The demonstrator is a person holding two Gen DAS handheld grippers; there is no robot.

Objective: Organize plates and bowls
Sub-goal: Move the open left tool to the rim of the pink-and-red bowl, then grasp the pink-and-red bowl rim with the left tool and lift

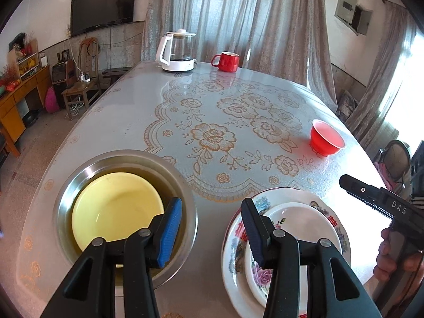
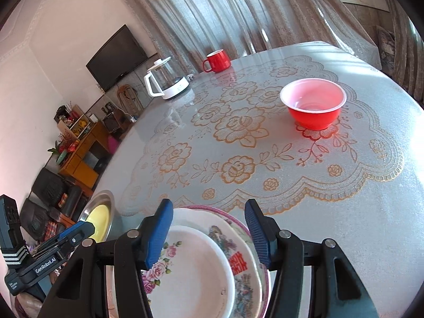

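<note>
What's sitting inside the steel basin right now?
Inside the steel basin sits one yellow bowl, upright and looking empty. The left gripper covers the bowl's near right edge and part of the basin floor, so anything there can't be seen.

Under the left jaws sits a steel basin (image 1: 79, 182), its brushed metal rim shining, and inside it a yellow bowl (image 1: 114, 206) with a smooth, softly glossy finish. Between the right jaws lie two stacked plates (image 2: 233, 238) of glazed white ceramic with printed flowers. Ahead of both jaws the table (image 1: 132, 122) wears a glossy, reflective clear cover over a lace-patterned cloth. Farther ahead stand a smooth red plastic-looking bowl (image 2: 312, 106), a shiny red mug (image 1: 226, 61), and a kettle (image 1: 176, 50) of clear glass and white plastic.
</note>
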